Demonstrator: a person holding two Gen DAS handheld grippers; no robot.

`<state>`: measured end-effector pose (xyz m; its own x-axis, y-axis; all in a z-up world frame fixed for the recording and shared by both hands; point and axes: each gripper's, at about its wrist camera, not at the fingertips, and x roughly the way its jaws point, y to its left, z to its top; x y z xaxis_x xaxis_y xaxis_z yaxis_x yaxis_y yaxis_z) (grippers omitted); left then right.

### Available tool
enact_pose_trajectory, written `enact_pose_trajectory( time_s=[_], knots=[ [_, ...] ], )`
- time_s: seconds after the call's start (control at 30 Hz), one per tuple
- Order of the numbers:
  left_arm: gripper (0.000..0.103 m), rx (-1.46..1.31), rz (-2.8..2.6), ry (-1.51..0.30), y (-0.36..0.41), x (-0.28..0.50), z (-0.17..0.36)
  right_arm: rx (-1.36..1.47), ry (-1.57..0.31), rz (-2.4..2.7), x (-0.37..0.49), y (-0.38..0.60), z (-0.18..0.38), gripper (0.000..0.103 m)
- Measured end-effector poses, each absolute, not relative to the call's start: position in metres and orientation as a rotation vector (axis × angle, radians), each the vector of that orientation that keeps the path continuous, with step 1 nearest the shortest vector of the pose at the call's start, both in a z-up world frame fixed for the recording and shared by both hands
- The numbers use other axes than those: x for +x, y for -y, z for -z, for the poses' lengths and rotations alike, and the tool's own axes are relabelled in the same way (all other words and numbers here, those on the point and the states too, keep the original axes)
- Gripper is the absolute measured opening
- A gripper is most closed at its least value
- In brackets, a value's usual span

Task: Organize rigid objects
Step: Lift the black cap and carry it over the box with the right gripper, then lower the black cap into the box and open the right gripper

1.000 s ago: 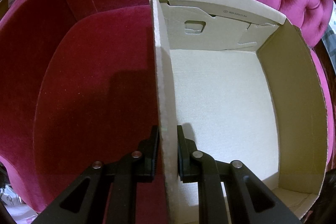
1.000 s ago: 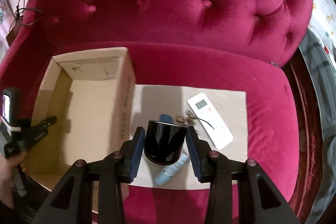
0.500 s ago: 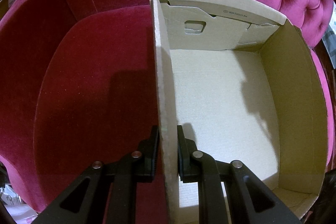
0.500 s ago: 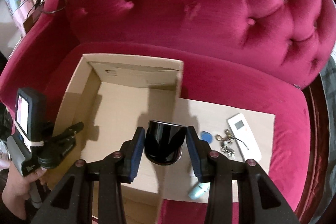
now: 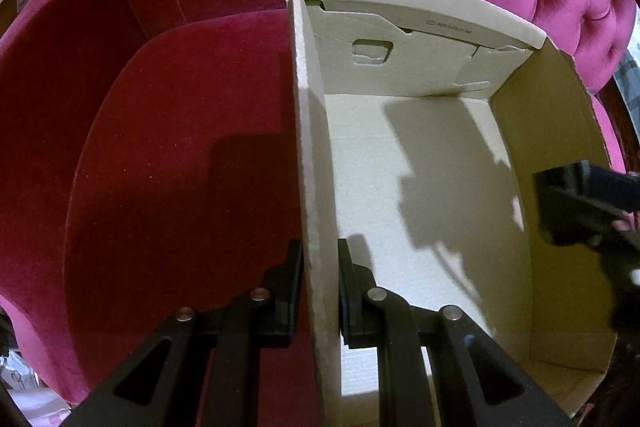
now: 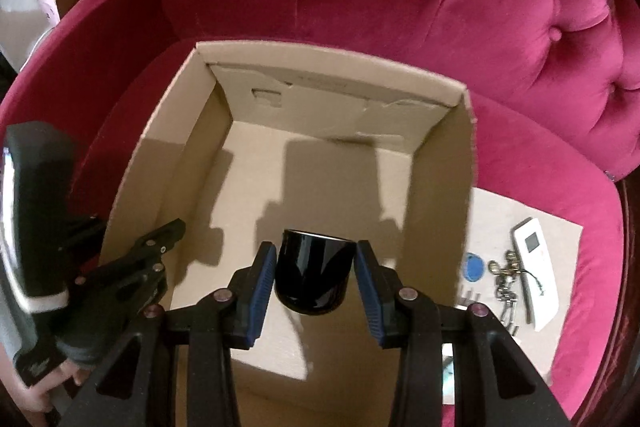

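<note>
Blue ribbed pads (image 6: 262, 287) of the right gripper (image 6: 314, 283) clamp a glossy black cup (image 6: 314, 277), rounded at its base, held above the matte floor of the open cardboard box (image 6: 440, 163). The left gripper (image 5: 319, 291) pinches the box's corrugated left wall between its black fingers. The box sits on a tufted magenta velvet sofa (image 6: 500, 7); a white remote (image 6: 536, 277), keys (image 6: 506, 279) and blue tag (image 6: 475, 267) lie on flat cardboard beside it.

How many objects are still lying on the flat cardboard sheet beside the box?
3 clearly: a blue tag nearest the box, a bunch of keys beside it, and a white remote farthest right. The right gripper hides part of the sheet, so more may lie there.
</note>
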<state>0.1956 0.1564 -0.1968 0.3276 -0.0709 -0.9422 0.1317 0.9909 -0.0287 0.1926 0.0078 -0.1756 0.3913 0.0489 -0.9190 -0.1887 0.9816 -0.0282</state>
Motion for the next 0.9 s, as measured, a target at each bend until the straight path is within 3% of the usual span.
enact_pose_trajectory(
  time_s=[0.47, 0.9],
  knots=[
    [0.016, 0.063, 0.13, -1.229, -0.154, 0.195, 0.198, -0.059, -1.267, -0.186, 0.216, -0.016, 0.23, 0.043],
    [0.016, 0.066, 0.126, -1.23, -0.152, 0.197, 0.199, -0.051, -1.251, -0.182, 0.218, -0.008, 0.226, 0.049]
  ],
)
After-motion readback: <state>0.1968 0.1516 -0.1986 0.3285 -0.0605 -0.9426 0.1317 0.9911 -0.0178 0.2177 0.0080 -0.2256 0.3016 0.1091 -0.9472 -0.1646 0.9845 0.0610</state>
